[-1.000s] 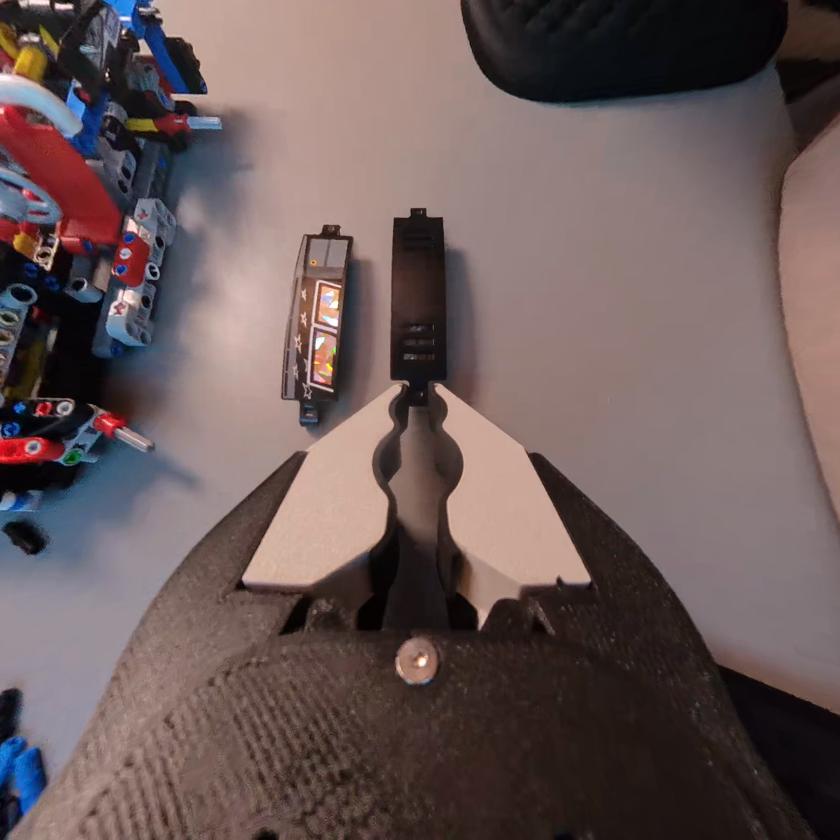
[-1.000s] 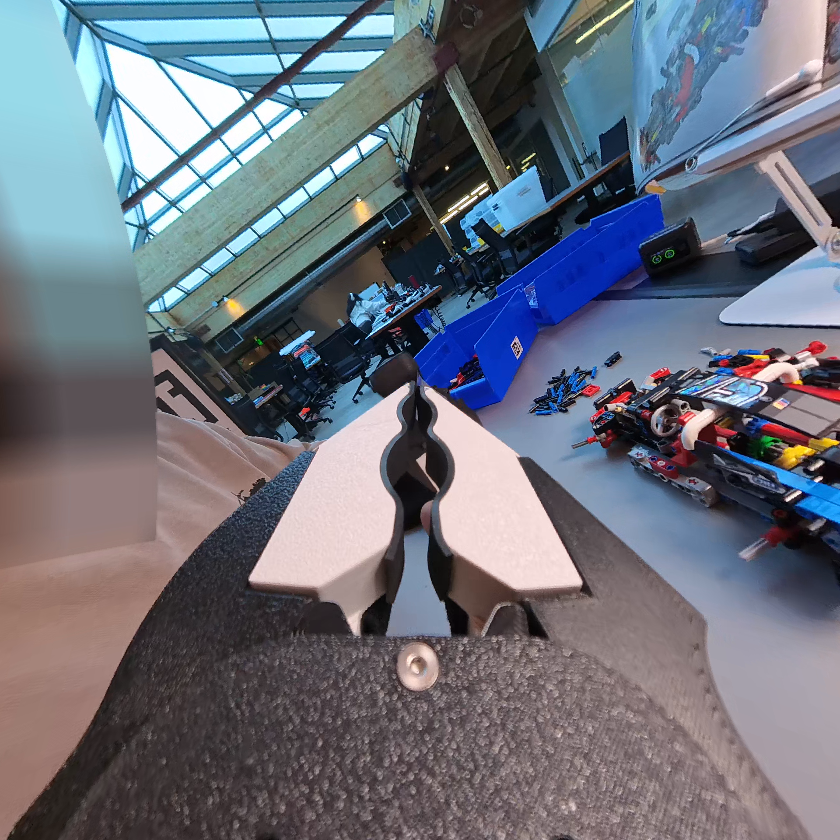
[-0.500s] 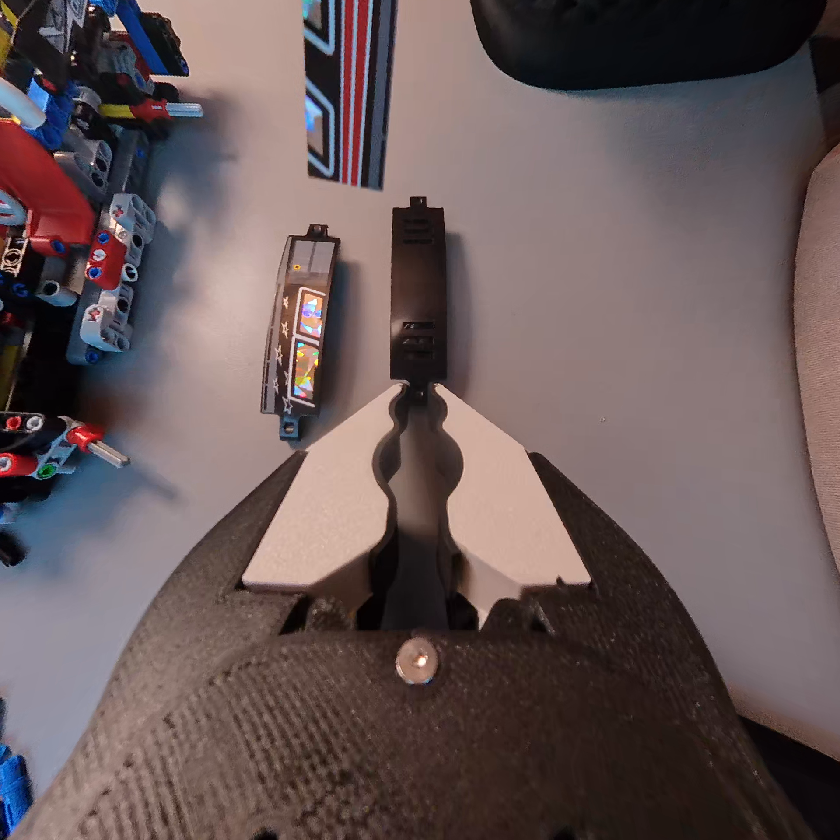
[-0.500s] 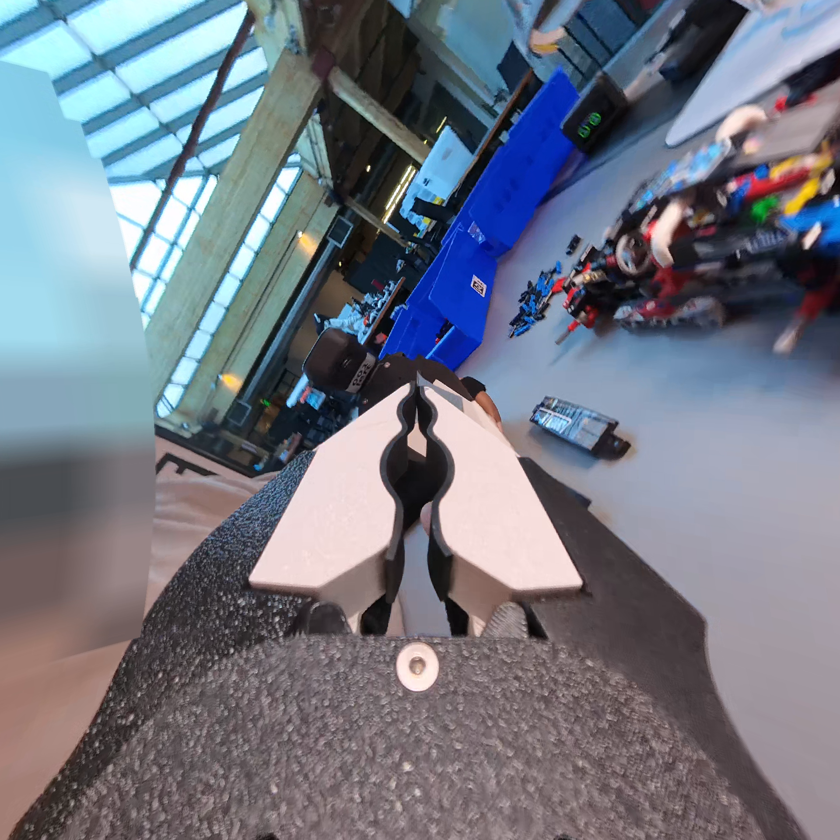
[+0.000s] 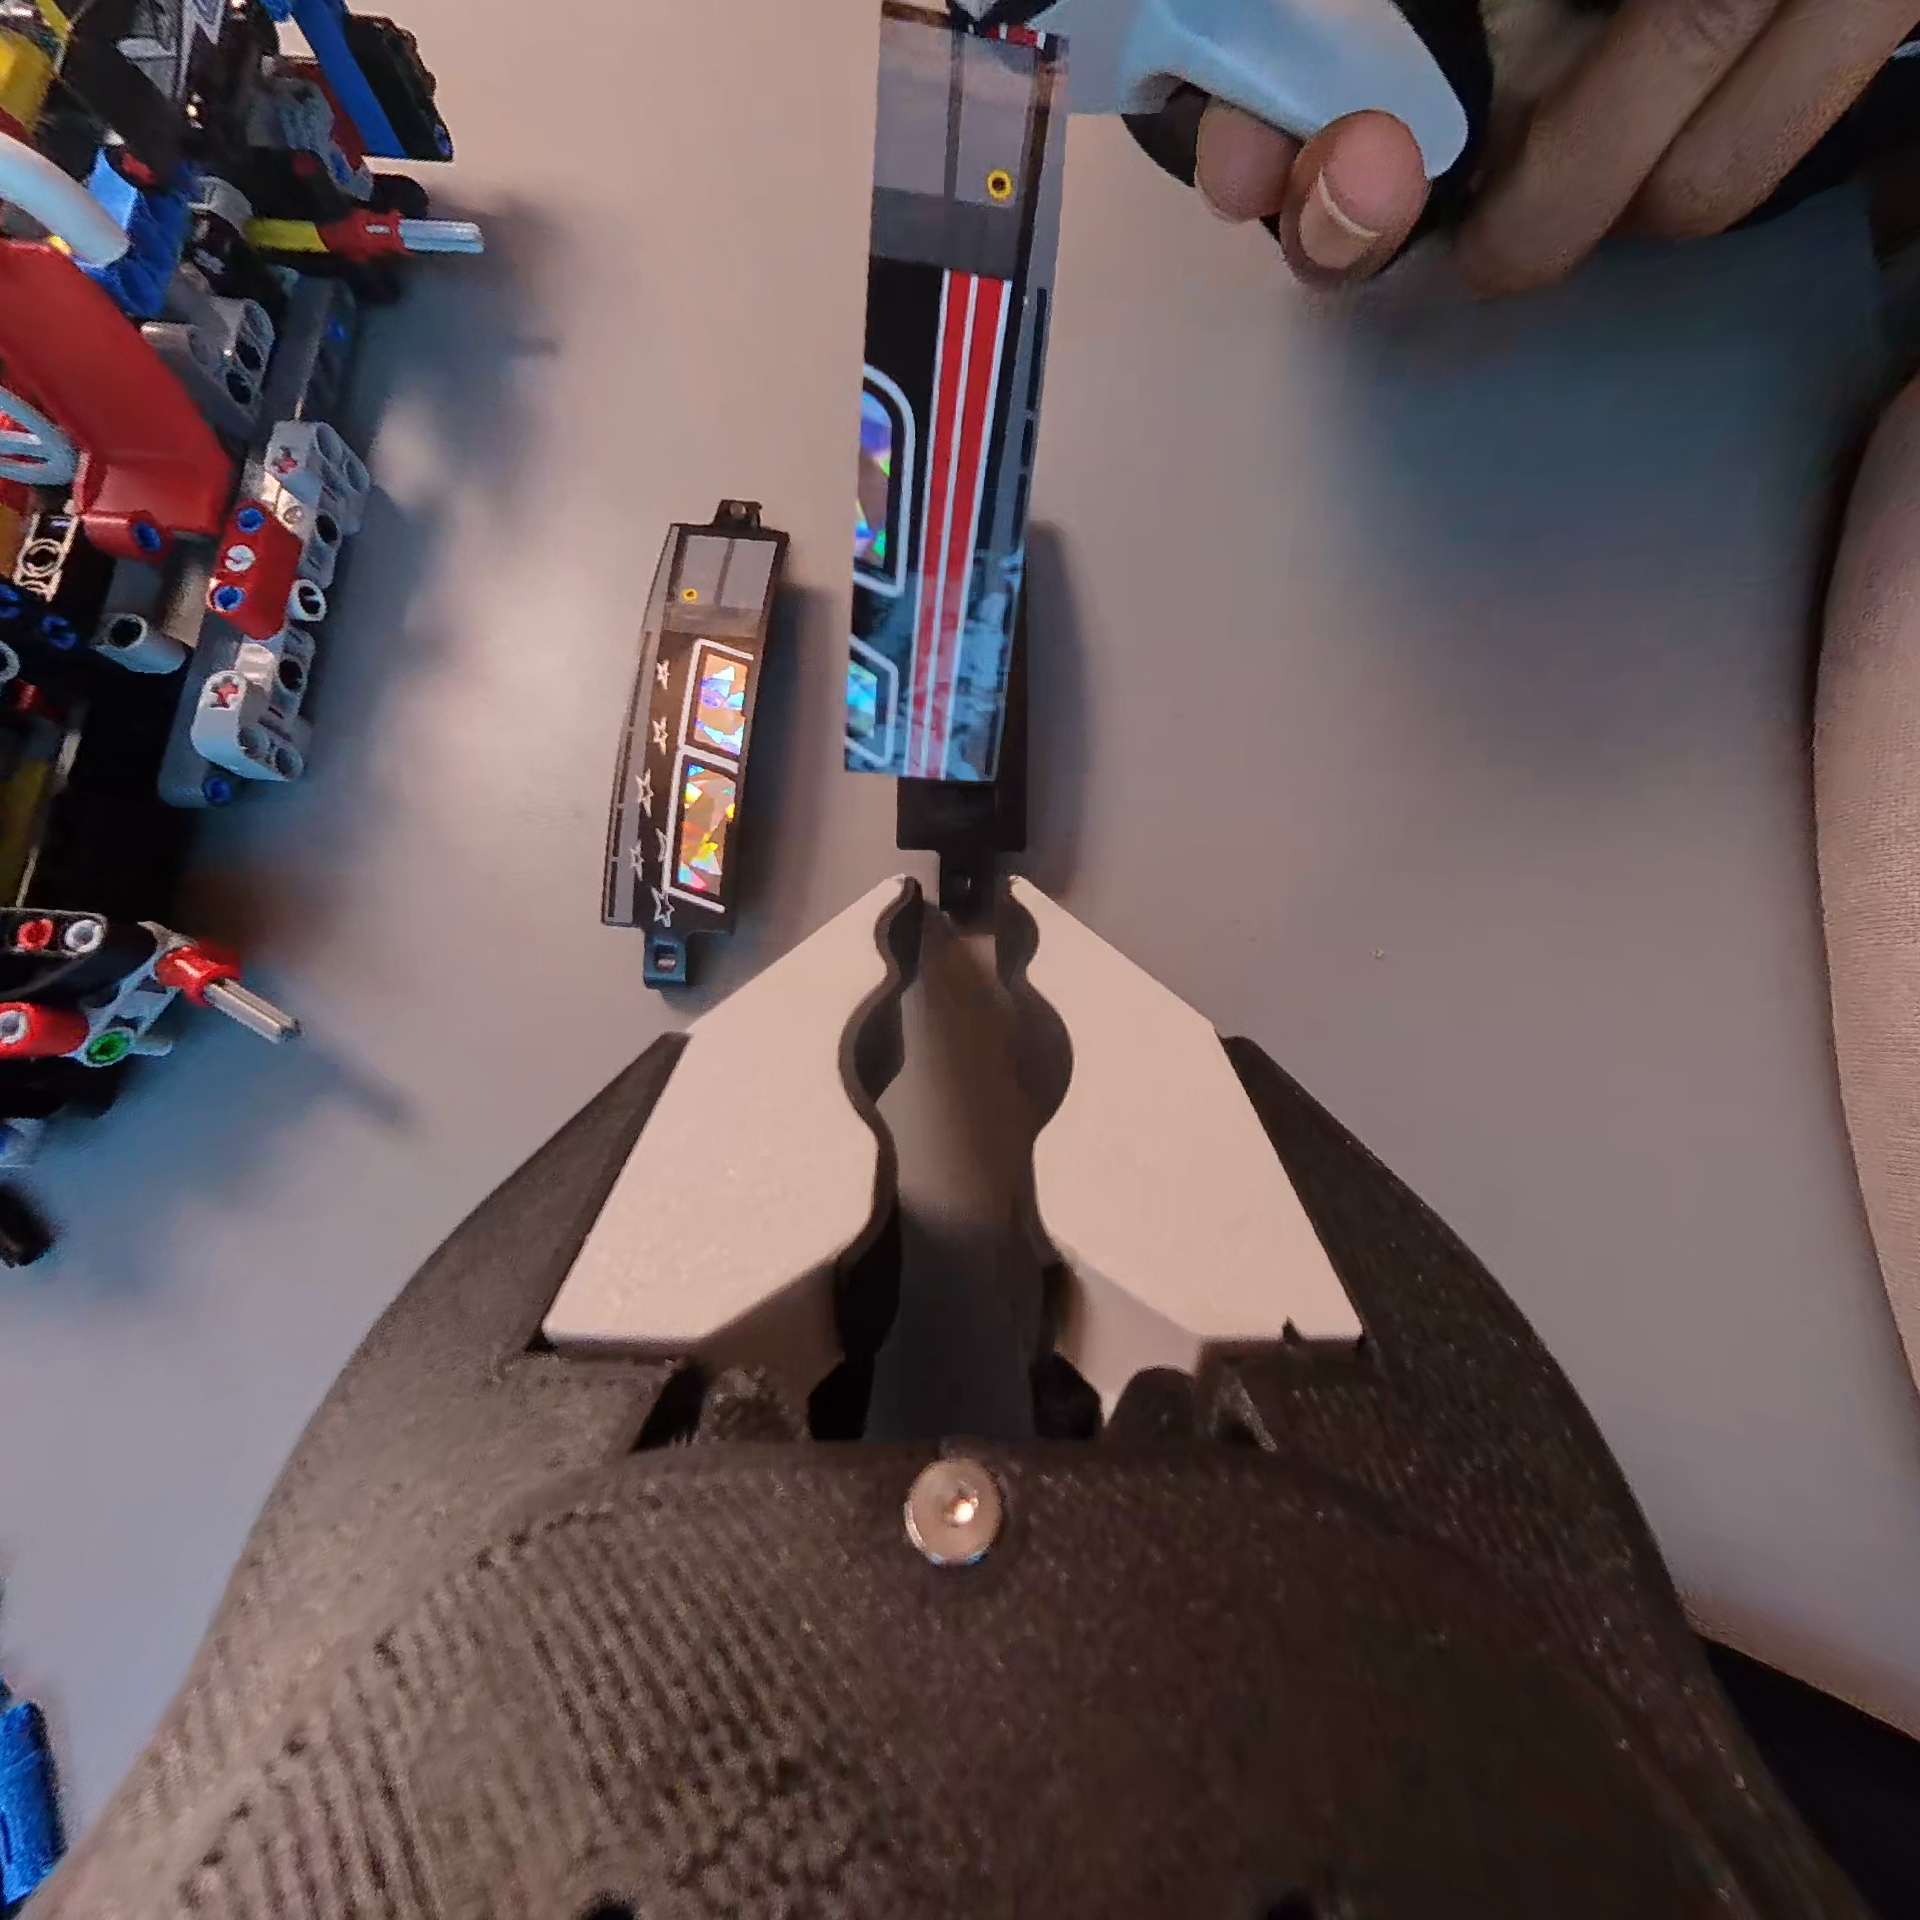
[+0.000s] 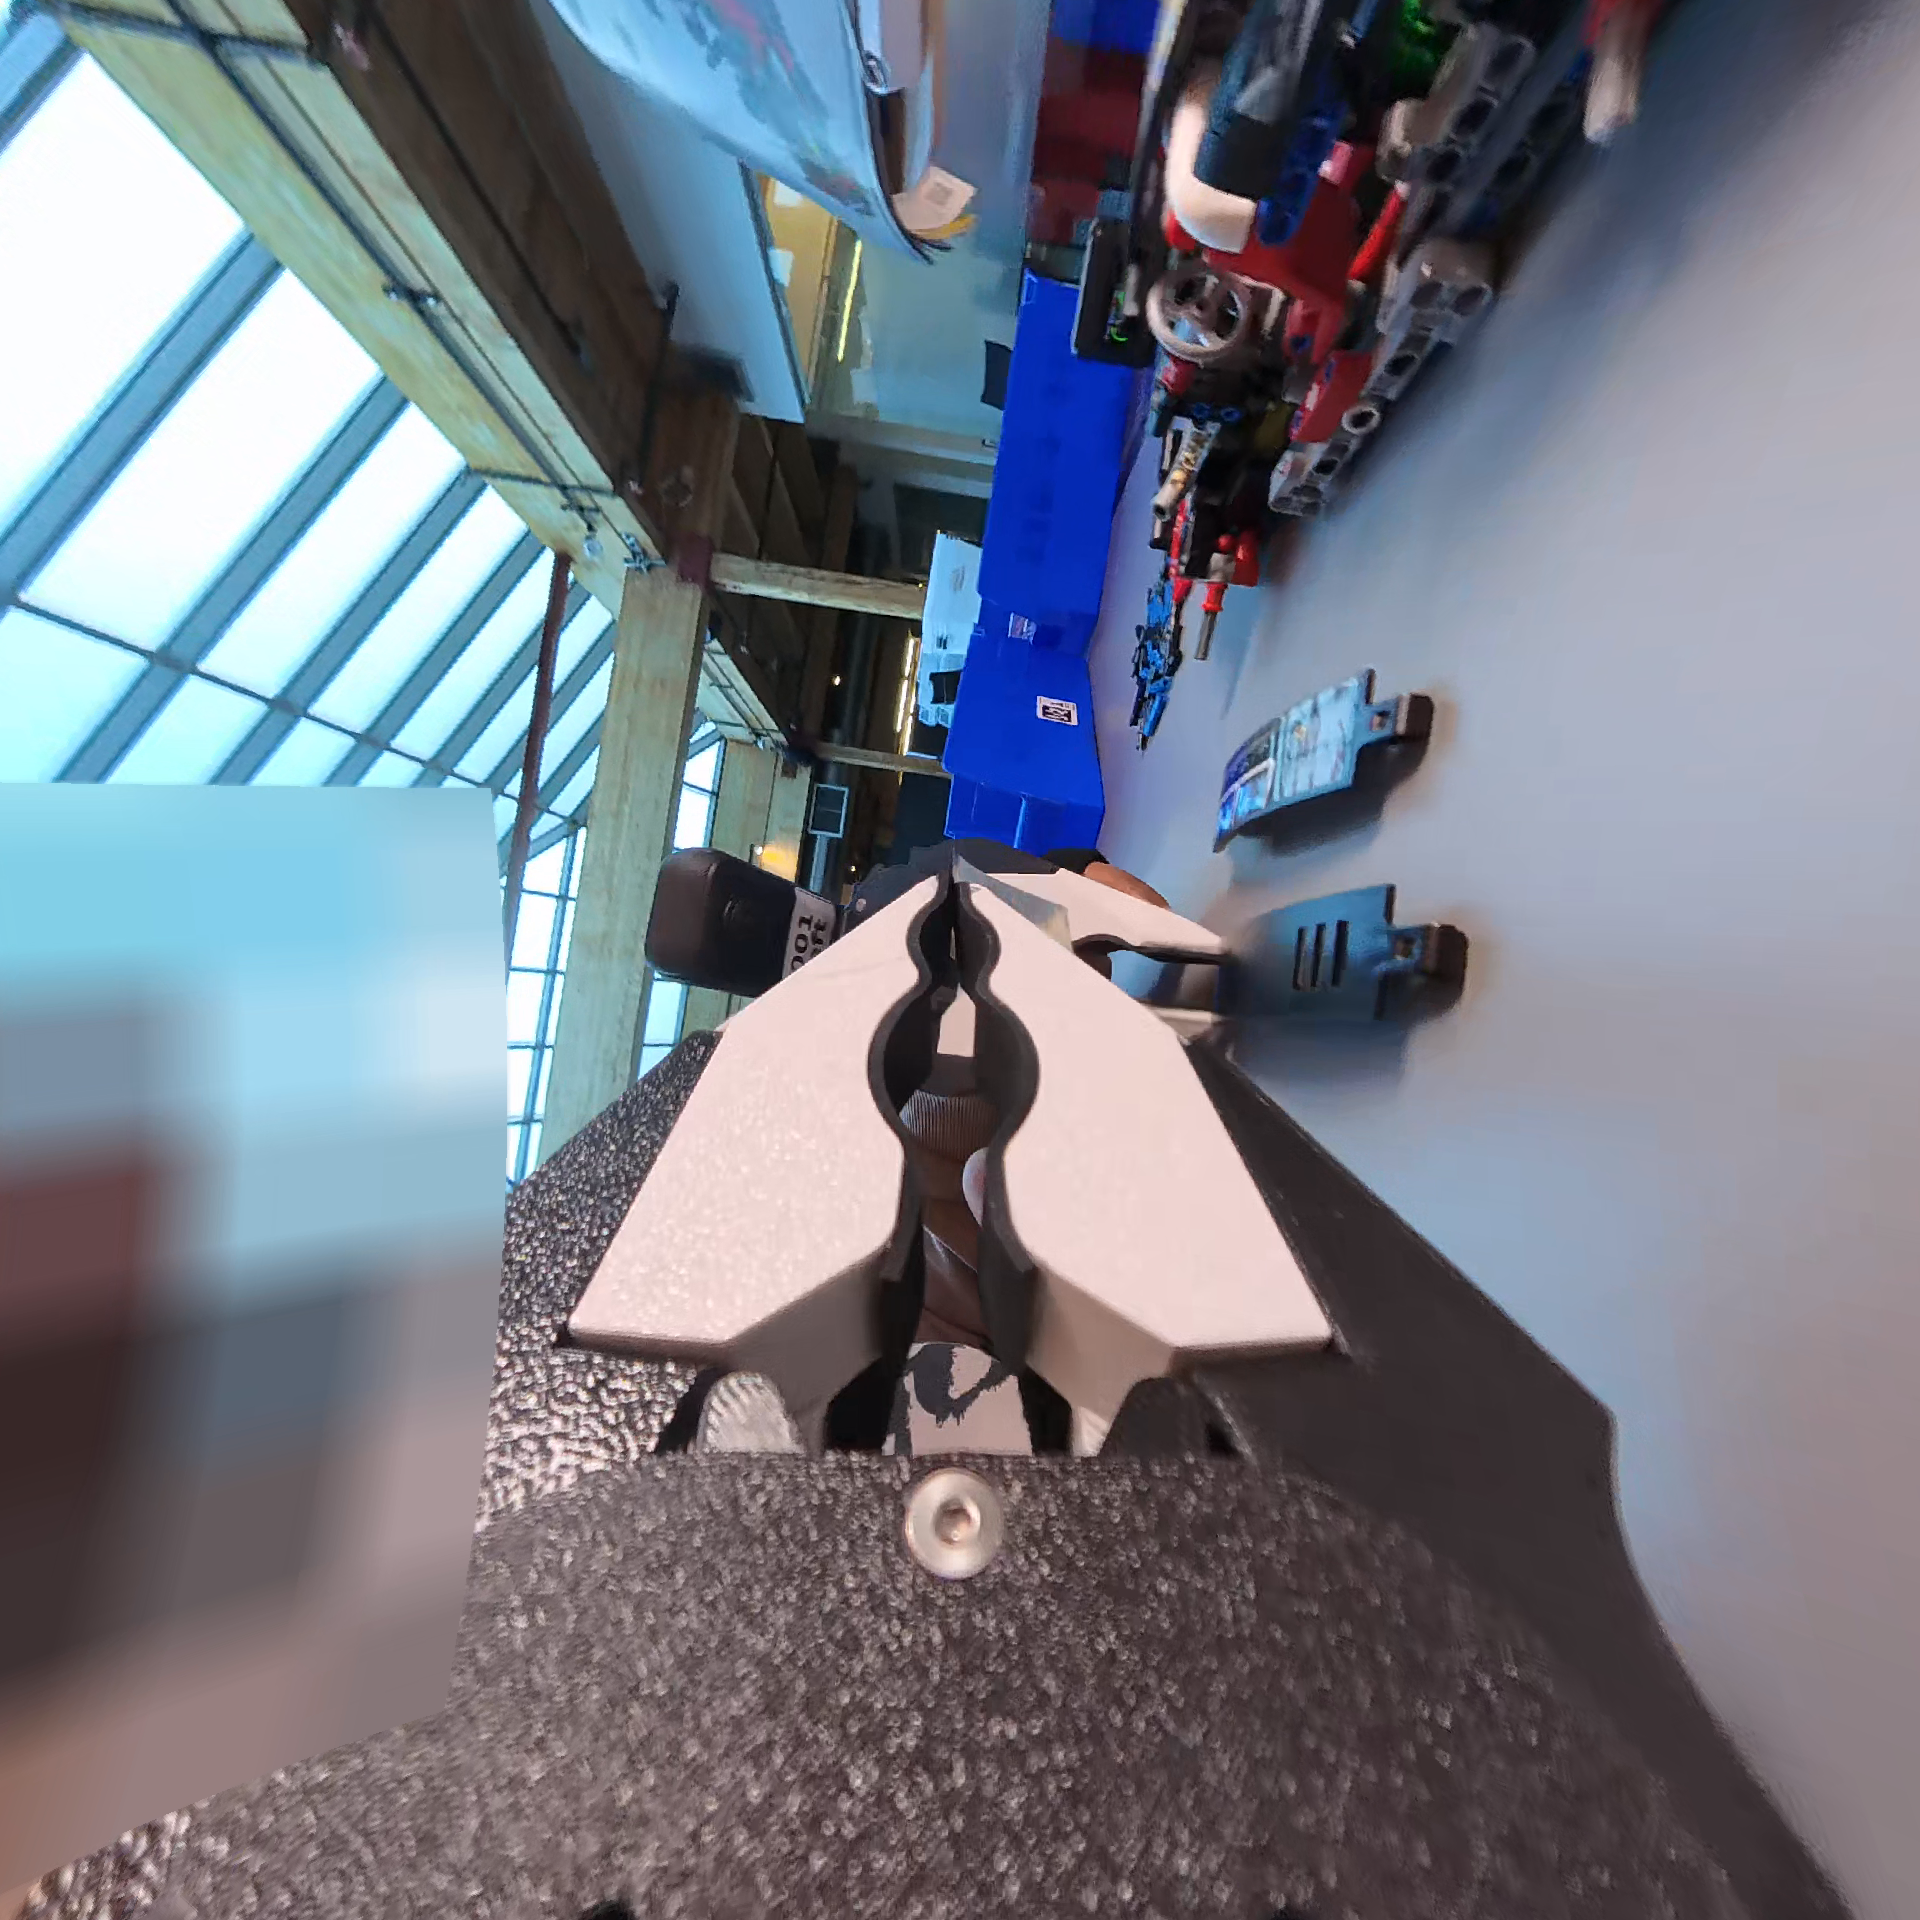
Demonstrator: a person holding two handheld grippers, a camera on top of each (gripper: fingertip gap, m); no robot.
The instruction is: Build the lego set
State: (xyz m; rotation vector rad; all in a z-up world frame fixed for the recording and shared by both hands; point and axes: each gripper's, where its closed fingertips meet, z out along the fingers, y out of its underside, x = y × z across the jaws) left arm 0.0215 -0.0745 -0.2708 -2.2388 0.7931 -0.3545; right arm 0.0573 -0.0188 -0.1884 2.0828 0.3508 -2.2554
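Note:
My left gripper point(image 5: 961, 891) is shut on the end tab of a plain black lego panel point(image 5: 956, 821) lying on the grey table point(image 5: 1403, 831). A long sticker strip point(image 5: 951, 468), black with red stripes and shiny patches, hangs over that panel and hides most of it. My right gripper point(image 6: 951, 888) is shut and holds the strip's far end; its white finger point(image 5: 1299, 73) and the person's hand point(image 5: 1558, 135) show at the top of the left wrist view. The black panel also shows in the right wrist view point(image 6: 1340, 951). A second panel point(image 5: 691, 748) with stickers on it lies just left.
The partly built lego car point(image 5: 125, 436) fills the left edge and shows in the right wrist view point(image 6: 1299, 260). Blue bins point(image 6: 1039, 520) stand behind it. Loose blue pins point(image 5: 21, 1787) lie at the lower left. Beige cloth point(image 5: 1870, 935) borders the table on the right. Left tips to right tips: about 11 centimeters.
The sticker strip has come down from the top edge to cover the black panel. The right gripper has rolled on its side and moved close. The left gripper has stayed on the tab.

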